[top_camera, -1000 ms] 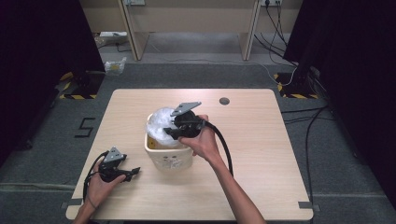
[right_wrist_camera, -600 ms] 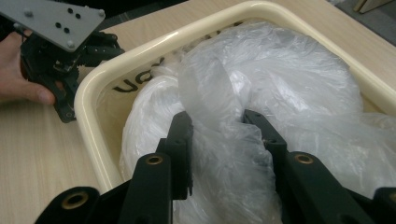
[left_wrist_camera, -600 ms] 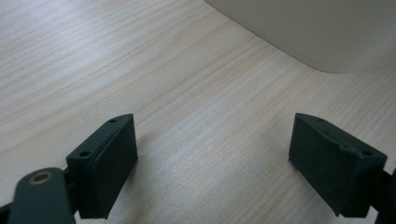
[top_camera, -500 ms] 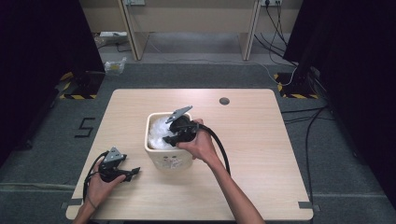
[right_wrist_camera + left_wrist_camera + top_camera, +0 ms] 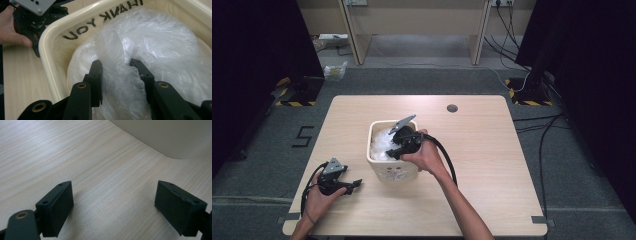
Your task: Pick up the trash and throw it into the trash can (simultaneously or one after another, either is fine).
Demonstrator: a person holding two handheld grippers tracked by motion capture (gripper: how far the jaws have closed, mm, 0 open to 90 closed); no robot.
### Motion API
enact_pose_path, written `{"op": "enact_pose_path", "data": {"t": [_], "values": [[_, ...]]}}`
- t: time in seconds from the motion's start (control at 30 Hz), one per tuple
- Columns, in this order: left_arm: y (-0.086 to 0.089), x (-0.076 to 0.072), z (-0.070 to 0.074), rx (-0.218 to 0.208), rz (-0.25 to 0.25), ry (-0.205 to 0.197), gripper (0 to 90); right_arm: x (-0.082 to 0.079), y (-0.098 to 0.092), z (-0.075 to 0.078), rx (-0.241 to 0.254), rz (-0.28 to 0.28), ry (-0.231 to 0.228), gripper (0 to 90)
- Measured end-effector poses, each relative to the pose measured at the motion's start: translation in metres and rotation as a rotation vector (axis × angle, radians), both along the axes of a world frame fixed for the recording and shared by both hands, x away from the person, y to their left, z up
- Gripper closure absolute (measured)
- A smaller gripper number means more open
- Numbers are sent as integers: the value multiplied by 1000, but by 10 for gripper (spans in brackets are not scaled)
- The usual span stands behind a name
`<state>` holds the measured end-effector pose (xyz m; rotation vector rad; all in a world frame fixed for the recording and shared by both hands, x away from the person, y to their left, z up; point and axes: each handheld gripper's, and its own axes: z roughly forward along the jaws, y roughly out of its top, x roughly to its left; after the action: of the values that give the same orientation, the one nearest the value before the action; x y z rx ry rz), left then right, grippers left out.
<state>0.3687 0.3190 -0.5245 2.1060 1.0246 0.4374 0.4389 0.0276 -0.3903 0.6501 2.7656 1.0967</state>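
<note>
- Reaching into the cream bin (image 5: 384,162), mid-table, the right gripper (image 5: 117,66) pinches a fold of the white plastic bag (image 5: 160,47), likely to seat it as a liner.
- Resting just beside the bin, the left gripper (image 5: 113,202) has its jaws apart and empty, keeping clear.

A: Bin (image 5: 160,137) in the left gripper view cut off by the top and right edges, just one rounded lower corner of its wall in frame.

B: In the right gripper view, the bin's far and right rim run out of frame. White plastic bag (image 5: 155,50) hides the bin floor. Right gripper (image 5: 117,68) tips sunk in plastic; pad contact can't be read.

A: High view: label on the bin's near wall (image 5: 394,172) too small to read. Person's forearms cut off at the bottom edge.
</note>
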Motion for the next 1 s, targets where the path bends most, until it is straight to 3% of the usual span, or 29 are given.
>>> {"op": "enact_pose_path", "data": {"t": [0.1, 0.27, 0.4, 0.47, 0.57, 0.67, 1.0], "values": [[0, 0, 0, 0, 0, 0, 144, 1, -1, -1, 10, -4, 12, 624], [0, 0, 0, 3, -2, 0, 144, -4, -4, 4, 47, -10, 15, 448], [0, 0, 0, 3, -2, 0, 144, -10, -13, 20, 109, -39, -40, 373], [0, 0, 0, 3, -2, 0, 144, -10, -15, 23, 117, -45, -50, 365], [0, 0, 0, 2, -2, 0, 144, -11, -26, 35, 174, -83, -73, 364], [0, 0, 0, 2, -1, 0, 144, -11, -41, 47, 200, -122, -124, 364], [0, 0, 0, 2, -2, 0, 144, -9, -68, 51, 207, -205, -153, 364]]}}
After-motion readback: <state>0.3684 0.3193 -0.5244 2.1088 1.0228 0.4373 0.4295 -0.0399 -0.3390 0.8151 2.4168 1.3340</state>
